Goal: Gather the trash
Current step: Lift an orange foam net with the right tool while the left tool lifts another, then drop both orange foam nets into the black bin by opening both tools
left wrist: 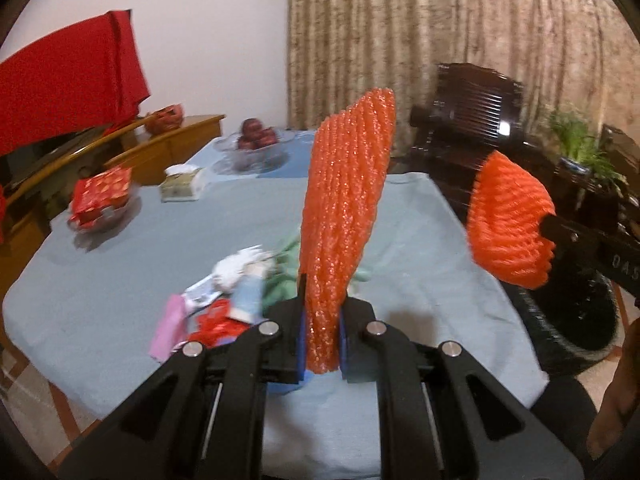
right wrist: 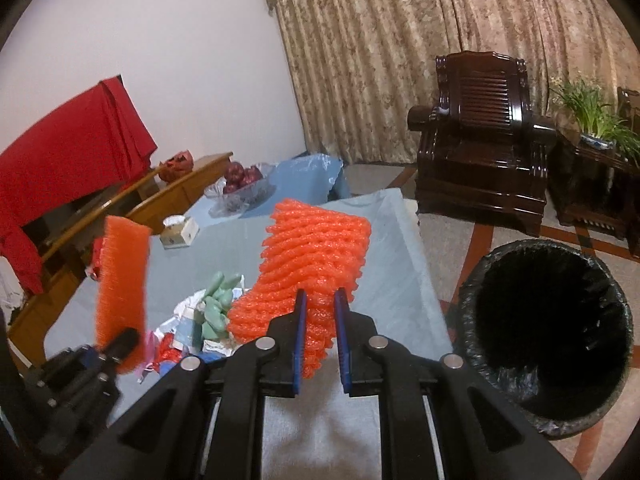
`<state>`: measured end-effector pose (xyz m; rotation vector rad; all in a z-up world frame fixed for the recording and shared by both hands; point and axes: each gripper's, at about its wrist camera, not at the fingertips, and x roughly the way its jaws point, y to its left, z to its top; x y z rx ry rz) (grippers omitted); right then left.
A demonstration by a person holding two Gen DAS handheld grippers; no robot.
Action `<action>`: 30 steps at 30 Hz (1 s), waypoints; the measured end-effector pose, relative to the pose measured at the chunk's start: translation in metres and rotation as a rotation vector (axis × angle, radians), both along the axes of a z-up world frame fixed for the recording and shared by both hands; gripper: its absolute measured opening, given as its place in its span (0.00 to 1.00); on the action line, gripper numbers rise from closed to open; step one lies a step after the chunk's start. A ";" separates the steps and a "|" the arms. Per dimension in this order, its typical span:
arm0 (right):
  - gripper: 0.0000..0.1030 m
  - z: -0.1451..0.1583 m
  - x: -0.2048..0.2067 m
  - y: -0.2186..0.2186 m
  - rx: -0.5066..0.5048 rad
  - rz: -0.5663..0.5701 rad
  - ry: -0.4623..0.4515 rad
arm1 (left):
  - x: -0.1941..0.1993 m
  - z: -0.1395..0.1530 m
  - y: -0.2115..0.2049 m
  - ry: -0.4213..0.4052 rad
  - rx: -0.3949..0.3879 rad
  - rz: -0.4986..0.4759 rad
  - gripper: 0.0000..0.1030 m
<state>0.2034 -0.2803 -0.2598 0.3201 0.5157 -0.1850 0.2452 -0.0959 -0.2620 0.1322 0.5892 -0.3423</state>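
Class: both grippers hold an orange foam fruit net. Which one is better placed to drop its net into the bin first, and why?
Probably the right gripper. Its foam net hangs beside the black-lined trash bin, which stands off the table's right edge. The left gripper holds its net over the table, farther from the bin.

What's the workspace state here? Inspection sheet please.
Surface: table under a light blue cloth.
Job's things: two orange foam fruit nets, one in the left hand-held gripper, one in the right hand-held gripper; black-lined trash bin on the floor beside the table.
Clutter: wrapper pile, tissue box, apple bowl, red snack dish.
Grippers: both shut on nets.
Cables: nothing seen.
Surroundings: armchair, curtain, potted plant.
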 end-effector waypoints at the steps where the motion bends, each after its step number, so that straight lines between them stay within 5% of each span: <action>1: 0.13 0.003 -0.004 -0.004 0.001 0.000 -0.009 | -0.003 0.001 -0.007 0.006 -0.010 -0.013 0.10; 13: 0.13 0.022 -0.043 -0.059 -0.055 -0.099 -0.032 | -0.018 0.013 -0.080 0.015 -0.052 -0.142 0.10; 23: 0.13 -0.012 -0.073 -0.149 -0.077 -0.274 0.060 | -0.028 -0.009 -0.202 0.102 -0.100 -0.342 0.10; 30: 0.13 -0.069 -0.058 -0.206 -0.016 -0.346 0.303 | -0.009 -0.058 -0.290 0.303 -0.029 -0.468 0.11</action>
